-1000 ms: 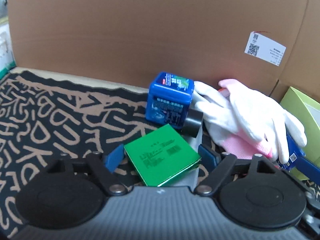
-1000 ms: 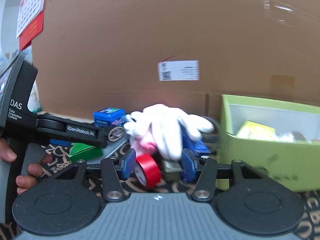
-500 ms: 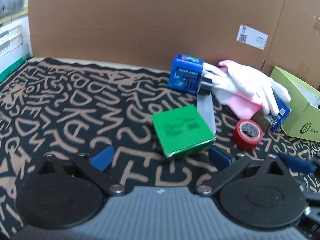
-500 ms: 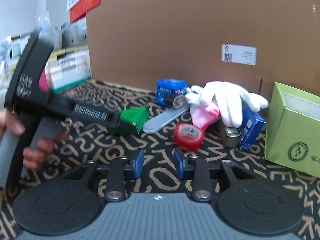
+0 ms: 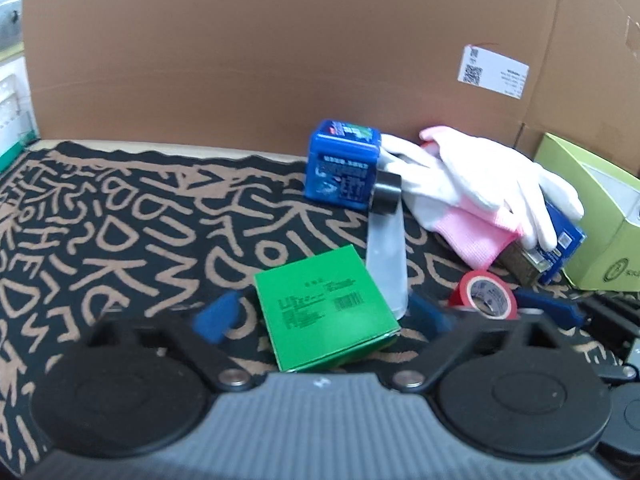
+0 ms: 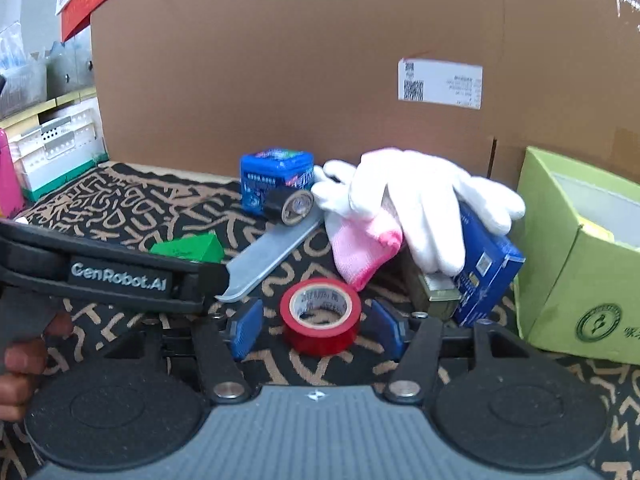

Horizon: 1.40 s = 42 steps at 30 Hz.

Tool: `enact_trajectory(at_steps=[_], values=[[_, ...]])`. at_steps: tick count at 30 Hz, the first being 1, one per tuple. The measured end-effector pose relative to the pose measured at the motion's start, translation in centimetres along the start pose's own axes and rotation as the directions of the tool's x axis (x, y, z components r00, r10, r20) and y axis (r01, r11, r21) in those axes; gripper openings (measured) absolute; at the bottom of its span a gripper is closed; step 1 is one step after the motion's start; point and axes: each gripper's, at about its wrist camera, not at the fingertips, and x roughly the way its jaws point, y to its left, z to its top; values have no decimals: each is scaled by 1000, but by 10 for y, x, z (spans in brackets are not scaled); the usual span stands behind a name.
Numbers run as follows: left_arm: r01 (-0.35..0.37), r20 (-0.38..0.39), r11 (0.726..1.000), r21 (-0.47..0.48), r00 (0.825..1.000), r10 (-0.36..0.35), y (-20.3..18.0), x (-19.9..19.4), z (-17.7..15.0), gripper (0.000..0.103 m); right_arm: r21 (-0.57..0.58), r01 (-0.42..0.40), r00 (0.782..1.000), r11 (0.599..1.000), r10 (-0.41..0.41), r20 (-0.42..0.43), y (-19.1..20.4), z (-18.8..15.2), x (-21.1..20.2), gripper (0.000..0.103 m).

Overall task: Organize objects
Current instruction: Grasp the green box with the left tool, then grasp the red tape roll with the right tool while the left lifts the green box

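My left gripper (image 5: 324,316) is open, its blue pads on either side of a green box (image 5: 324,314) lying on the patterned cloth, apart from it. My right gripper (image 6: 318,326) is open around a red tape roll (image 6: 320,316), which also shows in the left wrist view (image 5: 486,294). Behind lie a grey squeeze tube with a black cap (image 5: 386,240), a blue cube box (image 5: 342,170), white and pink gloves (image 6: 404,204) and a dark blue box (image 6: 486,268). The left gripper's arm (image 6: 116,276) crosses the right wrist view.
A light green open box (image 6: 580,272) stands at the right. A large cardboard wall (image 5: 280,48) closes the back. White crates (image 6: 56,144) stand at the far left. A small metal block (image 6: 434,292) lies under the gloves.
Both grippers have moved forward toward the objects. The left now straddles the green box. The right has opened wider and now straddles the red tape roll.
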Motion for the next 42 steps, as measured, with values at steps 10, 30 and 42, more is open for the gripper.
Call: enact_trajectory(at_steps=[10,30,42], values=[[-6,-4,1000,-13,1000,6,0,5,-1,80,-6,12,1000,1000,-12,2,2,2,5,57],[57,75,998,30,995,-60,-28,-46,9,47,75,-51,995,996,44,88,-19,2,-29,51],[-30,38,993,114,999,25,-43,-42,-3,79,149,-2,981,989,-27,190,-54,5,-57,51]])
